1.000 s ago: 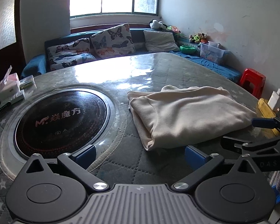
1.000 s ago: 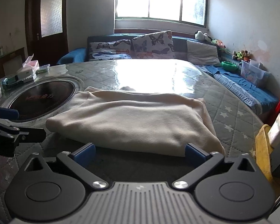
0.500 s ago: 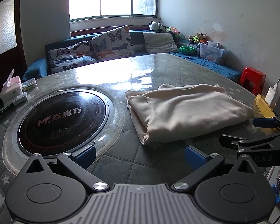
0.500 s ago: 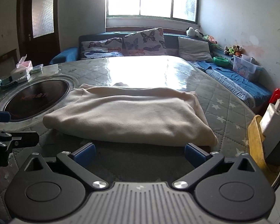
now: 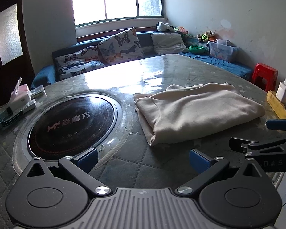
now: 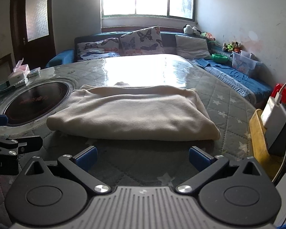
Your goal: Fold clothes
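The left gripper (image 5: 143,157) has its two blue-tipped jaws spread wide, holding nothing, above the quilted table (image 5: 124,164). The right gripper (image 6: 142,157) is equally wide apart and empty. One cream garment (image 6: 131,112), folded into a thick rectangle, lies on the table just ahead of both, touching neither. One round black cooktop (image 5: 72,124) sits beside it. Two butterfly cushions (image 6: 141,40) and one grey pillow (image 6: 192,45) line the sofa (image 6: 66,55).
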`<act>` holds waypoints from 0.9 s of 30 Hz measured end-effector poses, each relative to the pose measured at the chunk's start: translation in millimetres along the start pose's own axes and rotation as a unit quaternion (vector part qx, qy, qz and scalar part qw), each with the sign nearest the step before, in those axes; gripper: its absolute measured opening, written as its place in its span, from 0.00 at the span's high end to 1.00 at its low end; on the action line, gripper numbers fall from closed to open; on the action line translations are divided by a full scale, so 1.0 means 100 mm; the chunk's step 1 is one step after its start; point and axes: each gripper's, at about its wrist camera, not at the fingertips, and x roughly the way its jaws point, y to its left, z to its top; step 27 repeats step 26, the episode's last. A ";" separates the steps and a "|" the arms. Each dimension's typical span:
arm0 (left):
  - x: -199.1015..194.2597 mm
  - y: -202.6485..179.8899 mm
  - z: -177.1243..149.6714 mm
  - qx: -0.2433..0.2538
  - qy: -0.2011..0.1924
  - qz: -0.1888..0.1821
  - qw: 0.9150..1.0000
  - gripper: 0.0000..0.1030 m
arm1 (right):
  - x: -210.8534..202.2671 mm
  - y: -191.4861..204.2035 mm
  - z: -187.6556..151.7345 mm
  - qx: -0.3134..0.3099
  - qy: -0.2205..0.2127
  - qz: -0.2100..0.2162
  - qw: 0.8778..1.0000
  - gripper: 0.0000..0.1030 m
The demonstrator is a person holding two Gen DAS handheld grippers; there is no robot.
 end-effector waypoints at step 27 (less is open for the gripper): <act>0.13 -0.12 0.01 -0.037 0.055 -0.046 0.997 0.00 | 0.12 -0.05 -0.01 0.013 0.016 -0.010 1.000 0.00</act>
